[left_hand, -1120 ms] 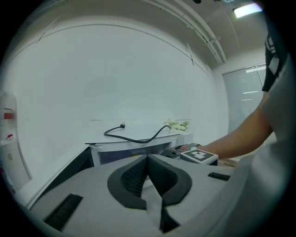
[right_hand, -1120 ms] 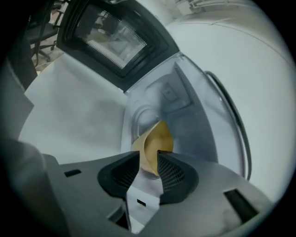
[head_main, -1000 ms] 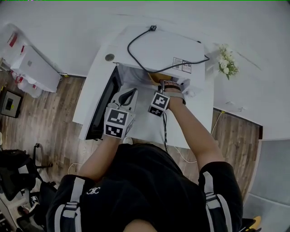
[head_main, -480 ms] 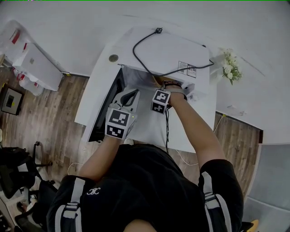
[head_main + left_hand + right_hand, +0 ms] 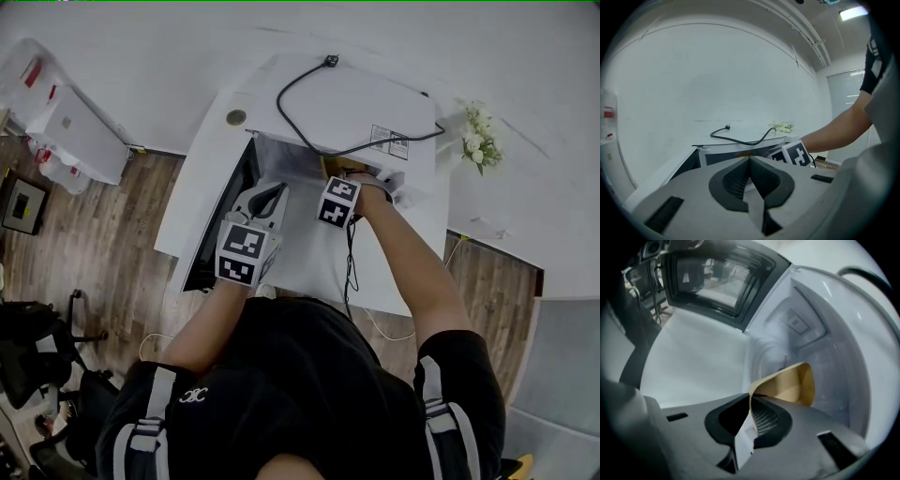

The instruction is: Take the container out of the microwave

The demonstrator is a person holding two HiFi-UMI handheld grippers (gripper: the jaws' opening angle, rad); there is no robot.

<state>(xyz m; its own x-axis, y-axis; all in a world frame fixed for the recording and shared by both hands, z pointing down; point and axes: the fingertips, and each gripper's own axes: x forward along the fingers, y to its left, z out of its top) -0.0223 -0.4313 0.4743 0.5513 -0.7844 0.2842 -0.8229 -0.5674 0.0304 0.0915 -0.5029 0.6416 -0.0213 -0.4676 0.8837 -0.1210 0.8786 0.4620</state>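
The white microwave (image 5: 352,98) stands on a white table with its door (image 5: 217,216) swung open to the left. Inside it sits a brown paper container (image 5: 792,383), seen in the head view as a brown edge (image 5: 328,167) at the cavity mouth. My right gripper (image 5: 750,403) reaches down into the cavity; its jaws are closing, with the container's near rim pinched between the pads. In the head view its marker cube (image 5: 337,202) sits at the opening. My left gripper (image 5: 266,201) hovers in front of the open door, shut and holding nothing.
A black power cord (image 5: 309,103) lies looped on the microwave's top. White flowers (image 5: 478,136) stand to its right. The table (image 5: 309,272) ends close to the person's body. A white box (image 5: 75,131) and a chair (image 5: 37,347) stand on the wooden floor at left.
The right gripper has pushed a little further into the microwave and tipped downward. The left gripper has stayed put.
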